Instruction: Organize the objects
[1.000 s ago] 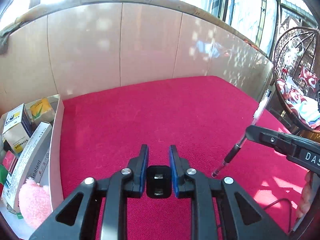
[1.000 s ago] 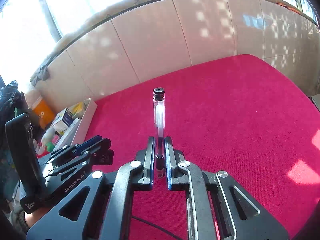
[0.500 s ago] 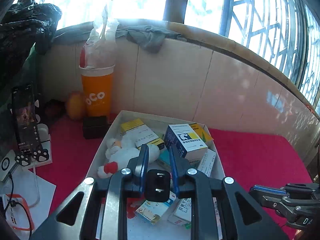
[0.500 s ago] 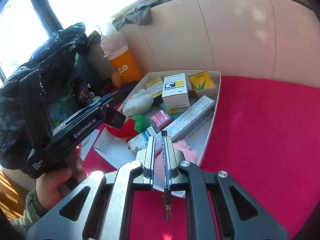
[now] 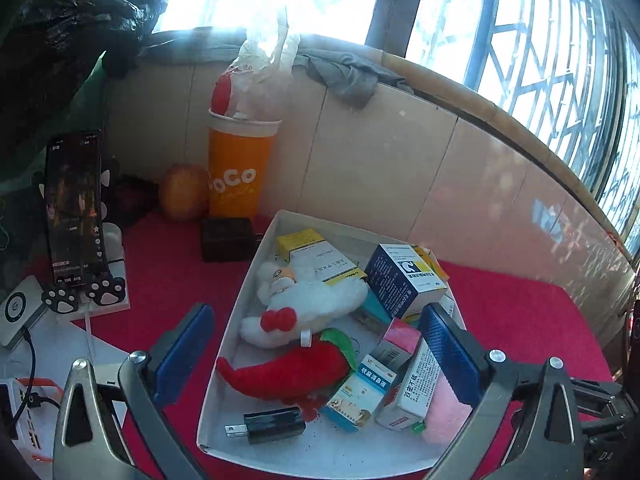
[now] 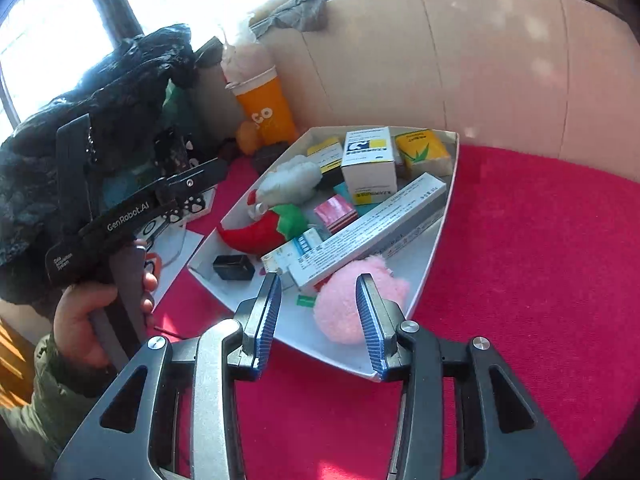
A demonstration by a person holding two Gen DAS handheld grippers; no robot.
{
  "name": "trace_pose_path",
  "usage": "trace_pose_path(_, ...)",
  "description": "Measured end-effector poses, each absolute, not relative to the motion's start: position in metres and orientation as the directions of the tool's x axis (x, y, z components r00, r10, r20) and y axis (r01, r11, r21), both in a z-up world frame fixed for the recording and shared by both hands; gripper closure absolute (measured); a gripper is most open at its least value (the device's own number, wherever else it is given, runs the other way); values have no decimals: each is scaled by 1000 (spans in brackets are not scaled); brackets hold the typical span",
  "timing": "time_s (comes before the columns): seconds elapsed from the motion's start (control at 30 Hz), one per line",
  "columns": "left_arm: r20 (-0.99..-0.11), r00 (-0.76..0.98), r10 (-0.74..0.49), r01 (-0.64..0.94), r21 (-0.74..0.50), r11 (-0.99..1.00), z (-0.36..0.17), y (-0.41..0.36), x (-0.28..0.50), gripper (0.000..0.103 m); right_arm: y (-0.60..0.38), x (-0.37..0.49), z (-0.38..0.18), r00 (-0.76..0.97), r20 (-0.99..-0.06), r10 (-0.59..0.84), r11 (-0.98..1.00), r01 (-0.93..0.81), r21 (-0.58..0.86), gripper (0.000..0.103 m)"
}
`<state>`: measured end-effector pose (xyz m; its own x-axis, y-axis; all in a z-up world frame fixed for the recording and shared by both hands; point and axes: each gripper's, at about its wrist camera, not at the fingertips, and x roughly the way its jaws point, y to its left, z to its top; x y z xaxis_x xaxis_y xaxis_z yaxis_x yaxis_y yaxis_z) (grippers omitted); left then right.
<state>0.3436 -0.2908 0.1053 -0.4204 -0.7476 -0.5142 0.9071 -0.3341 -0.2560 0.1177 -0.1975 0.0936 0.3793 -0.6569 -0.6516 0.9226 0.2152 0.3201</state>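
My left gripper (image 5: 316,312) hovers over the white tray (image 5: 226,340), its jaws opening wide with nothing between them. A black plug charger (image 5: 268,426) lies loose on the tray floor near the front corner, below the red chili plush (image 5: 288,372). A white plush (image 5: 312,300) and several medicine boxes fill the tray. My right gripper (image 6: 317,280) is at the tray's near edge (image 6: 332,364), jaws opening, and nothing is held. Just beyond its fingers sits a pink plush ball (image 6: 356,308). I see no pen in either view.
An orange cup (image 5: 236,172), a round fruit (image 5: 184,198) and a small black box (image 5: 228,238) stand behind the tray by the tiled wall. A phone on a paw stand (image 5: 74,208) and cables are on the left. Red cloth (image 6: 540,260) spreads to the right.
Both grippers swung left to the tray. The left one opened and the black plug now lies in the tray. The right one opened and the pen is gone from its fingers.
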Motion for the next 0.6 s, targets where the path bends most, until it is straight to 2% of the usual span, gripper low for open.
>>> trace_pose_path(0.17, -469, -365, -805, 928, -254, -273, 106, -250, 405, 0, -186, 208, 76, 521, -707, -478, 449, 837, 313, 64)
trace_pose_path(0.3, -462, -320, -827, 938, -277, -208, 92, -232, 441, 0, -189, 265, 34, 479, -804, -353, 477, 831, 285, 64)
trace_pose_path(0.43, -481, -304, -822, 932, -330, -152, 71, -232, 463, 0, -202, 293, 9, 464, -833, -302, 436, 844, 312, 64)
trace_pose_path(0.6, -455, -279, -845, 917, -387, -95, 60, -227, 485, 0, -204, 309, 18, 467, -809, -358, 435, 850, 298, 64)
